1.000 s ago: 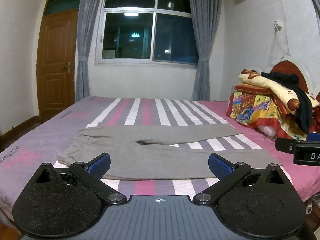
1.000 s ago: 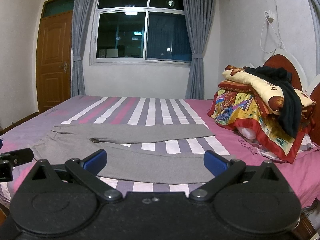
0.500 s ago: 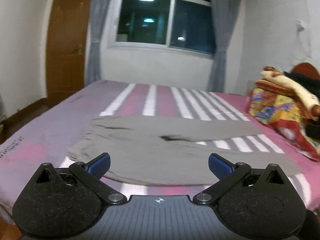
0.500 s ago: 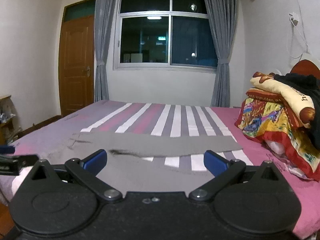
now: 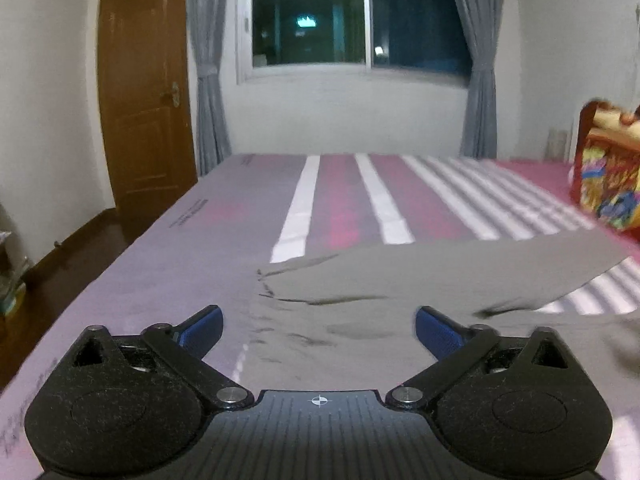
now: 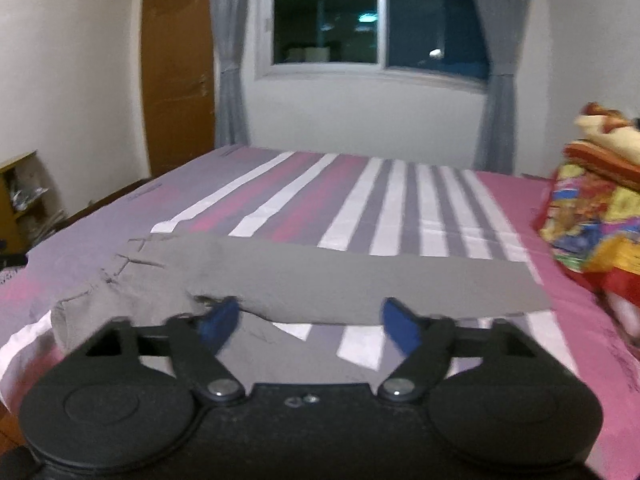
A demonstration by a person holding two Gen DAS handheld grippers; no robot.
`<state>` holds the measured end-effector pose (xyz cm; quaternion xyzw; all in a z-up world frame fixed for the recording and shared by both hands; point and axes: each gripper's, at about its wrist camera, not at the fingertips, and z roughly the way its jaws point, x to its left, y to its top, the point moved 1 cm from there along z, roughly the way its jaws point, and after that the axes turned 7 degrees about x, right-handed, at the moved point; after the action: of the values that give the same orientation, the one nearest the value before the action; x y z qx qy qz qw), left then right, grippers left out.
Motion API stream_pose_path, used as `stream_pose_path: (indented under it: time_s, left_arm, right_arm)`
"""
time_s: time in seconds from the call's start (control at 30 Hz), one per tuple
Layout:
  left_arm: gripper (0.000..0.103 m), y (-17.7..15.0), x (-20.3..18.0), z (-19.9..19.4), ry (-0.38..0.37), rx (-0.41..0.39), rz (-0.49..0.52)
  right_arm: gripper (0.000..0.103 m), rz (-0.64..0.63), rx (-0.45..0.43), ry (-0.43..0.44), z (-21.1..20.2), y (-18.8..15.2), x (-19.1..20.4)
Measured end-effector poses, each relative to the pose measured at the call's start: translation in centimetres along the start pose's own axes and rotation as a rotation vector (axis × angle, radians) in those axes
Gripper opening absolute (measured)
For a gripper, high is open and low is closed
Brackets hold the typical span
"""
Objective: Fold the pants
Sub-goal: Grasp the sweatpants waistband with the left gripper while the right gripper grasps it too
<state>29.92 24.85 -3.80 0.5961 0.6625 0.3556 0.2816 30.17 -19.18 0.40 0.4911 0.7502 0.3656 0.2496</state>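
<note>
Flat grey knit pants [image 6: 360, 280], rumpled waistband

I count one pair of grey pants [image 5: 400, 280] on one striped bed [image 5: 200, 240]. There are two grippers, left [image 5: 319, 328] and right [image 6: 310, 320]. I also see one door [image 5: 144, 92], one window [image 5: 360, 16] and two curtains [image 5: 208, 80].

Plain grey pants [image 5: 420, 280] lie just ahead of the black left gripper [image 5: 319, 330] with blue pads [image 5: 202, 330]. Beyond them the bedsheet [image 5: 340, 200] is striped purple, pink and white. Far left stands a brown door [image 5: 144, 92]; far right, a red-and-yellow patterned quilt [image 6: 592, 216].
</note>
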Motion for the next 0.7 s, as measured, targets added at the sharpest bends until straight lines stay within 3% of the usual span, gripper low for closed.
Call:
stream_pose_path:
  time_s: [0.03, 0.1, 0.17, 0.2, 0.23, 0.37, 0.47, 0.53, 0.7]
  left_arm:
    - [0.055, 0.6, 0.6, 1.6, -0.001, 0.028, 0.001]
    - [0.056, 1.8, 1.9, 5.1, -0.021, 0.064, -0.003]
    - [0.078, 2.6, 2.8, 8.4, -0.023, 0.090, 0.004]
    - [0.102, 3.0, 3.2, 10.1, -0.009, 0.090, 0.007]
    - [0.103, 3.3, 3.5, 11.8, 0.007, 0.086, 0.016]
    - [0.103, 4.8, 4.1, 18.4, 0.003, 0.136, 0.071]
    - [0.102, 5.9, 4.7, 23.5, -0.040, 0.174, 0.054]
    - [0.088, 6.3, 5.0, 26.4, -0.063, 0.211, 0.055]
    - [0.085, 6.5, 5.4, 32.4, -0.090, 0.294, 0.057]
  right_arm:
    - [0.059, -0.016, 0.003, 0.020, 1.1, 0.5, 0.2]
    - [0.050, -0.061, 0.029, 0.061, 4.6, 1.7, -0.2]
    - [0.050, -0.097, 0.044, 0.095, 8.1, 3.2, -0.5]
    - [0.051, -0.107, 0.045, 0.107, 9.5, 3.8, -0.8]
    - [0.051, -0.114, 0.046, 0.112, 11.1, 4.4, -1.0]
    - [0.051, -0.168, 0.064, 0.115, 18.1, 7.0, -2.3]
    - [0.051, -0.206, 0.099, 0.123, 23.2, 8.1, -3.2]
    - [0.052, -0.251, 0.143, 0.138, 26.6, 8.4, -3.5]
    - [0.052, -0.316, 0.223, 0.177, 32.9, 9.5, -4.5]
